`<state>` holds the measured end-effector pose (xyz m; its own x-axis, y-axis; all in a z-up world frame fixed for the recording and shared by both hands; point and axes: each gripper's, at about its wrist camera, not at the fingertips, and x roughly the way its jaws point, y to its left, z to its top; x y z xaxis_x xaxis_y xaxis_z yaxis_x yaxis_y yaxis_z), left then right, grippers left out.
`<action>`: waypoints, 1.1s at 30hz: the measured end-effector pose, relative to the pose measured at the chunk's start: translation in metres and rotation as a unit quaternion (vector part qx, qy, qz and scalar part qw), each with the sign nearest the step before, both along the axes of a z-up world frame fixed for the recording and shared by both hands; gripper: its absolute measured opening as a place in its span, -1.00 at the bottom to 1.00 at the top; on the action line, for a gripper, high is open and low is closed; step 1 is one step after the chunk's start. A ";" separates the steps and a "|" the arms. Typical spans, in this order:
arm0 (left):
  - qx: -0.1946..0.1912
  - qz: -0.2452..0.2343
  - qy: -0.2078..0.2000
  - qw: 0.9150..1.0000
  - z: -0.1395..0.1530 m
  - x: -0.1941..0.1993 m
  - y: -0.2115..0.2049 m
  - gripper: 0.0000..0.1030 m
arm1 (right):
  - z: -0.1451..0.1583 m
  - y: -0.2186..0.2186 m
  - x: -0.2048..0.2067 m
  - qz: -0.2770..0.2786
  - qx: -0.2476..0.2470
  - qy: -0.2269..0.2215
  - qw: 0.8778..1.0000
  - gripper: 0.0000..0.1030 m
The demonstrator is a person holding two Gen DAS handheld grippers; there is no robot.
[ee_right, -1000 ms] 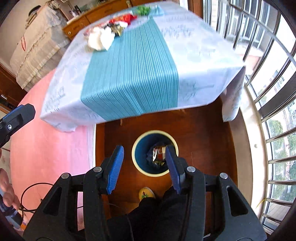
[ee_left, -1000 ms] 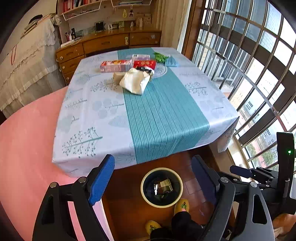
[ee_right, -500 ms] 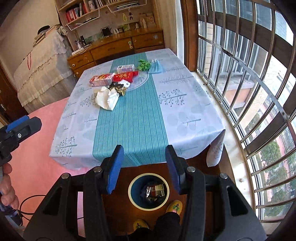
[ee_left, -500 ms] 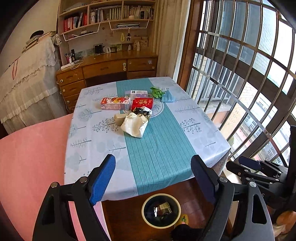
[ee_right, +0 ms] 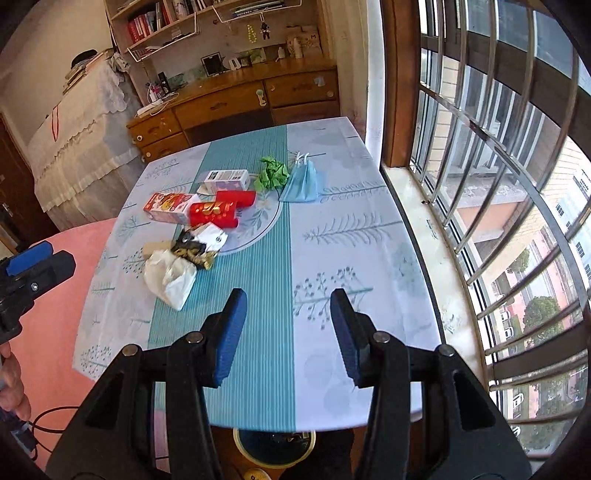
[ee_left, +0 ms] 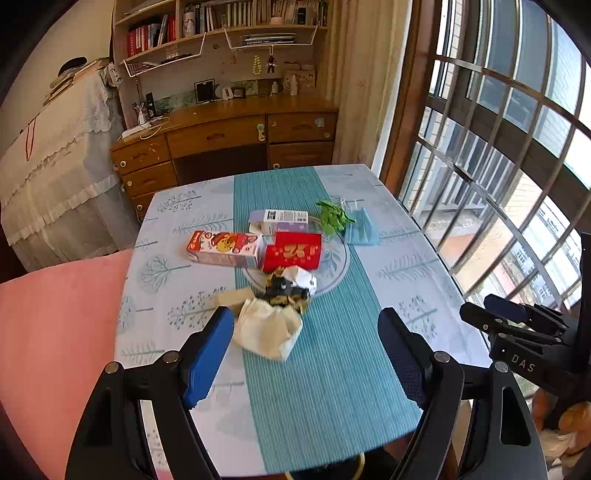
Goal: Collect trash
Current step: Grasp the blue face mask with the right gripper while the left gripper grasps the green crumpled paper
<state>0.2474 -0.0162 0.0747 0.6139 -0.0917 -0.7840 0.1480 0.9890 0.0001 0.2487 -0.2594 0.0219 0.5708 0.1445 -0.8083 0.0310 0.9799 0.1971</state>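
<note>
Trash: a cluster lies on the table's [ee_left: 177, 295] far half, around the teal centre stripe; nearest is a crumpled white paper bag [ee_left: 266, 330] with a tan scrap [ee_left: 233, 296] touching its left side; just behind it a crushed black-and-gold wrapper [ee_left: 286, 290] with a white piece on top
Boxes: a red packet [ee_left: 292, 252] beside a red-and-white carton [ee_left: 224, 248], a pale lilac box [ee_left: 279, 220] behind them; print too small to read
Far items: a green crumpled wad [ee_left: 334, 218] touching a blue face mask [ee_left: 360, 232], nearest the window side
Bin: yellow-rimmed bin [ee_right: 274, 445] on the floor under the table's near edge; mostly cut off by the tablecloth; contents dark, not made out
Left gripper [ee_left: 306, 354]: above the near half of the table; jaws wide apart and closing; nothing between the pads; the left pad overlaps the paper bag's edge in view, contact not confirmed
Right gripper [ee_right: 288, 332]: over the bare tablecloth, well apart from the trash; jaws partly spread, released, holding nothing
Hidden: hands mostly out of frame; a part of a hand [ee_right: 13, 380] shows at the right view's left edge; lower table edge masked by gripper bodies
Surroundings: pink cover [ee_left: 55, 332] left of the table; wooden desk [ee_left: 229, 133] and bookshelf [ee_left: 221, 22] behind; barred window [ee_left: 498, 147] on the right
</note>
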 end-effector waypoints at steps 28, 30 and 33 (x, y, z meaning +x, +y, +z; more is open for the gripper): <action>0.007 0.056 0.118 0.991 -0.140 0.296 -0.076 0.21 | -0.186 0.021 0.291 0.164 -0.065 0.049 0.983 -0.82; 0.002 0.050 0.124 0.991 -0.143 0.303 -0.083 0.21 | -0.187 0.015 0.292 0.166 -0.060 0.050 0.983 -0.86; -0.006 0.044 0.138 0.989 -0.153 0.318 -0.094 0.21 | -0.186 -0.002 0.297 0.154 -0.041 0.053 0.986 -0.88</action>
<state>0.5652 -0.1100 -0.0779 0.3829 -0.0580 -0.9220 0.0549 0.9977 -0.0399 0.5452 -0.2616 -0.1642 0.4210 0.2298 -0.8775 -0.2548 0.9584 0.1287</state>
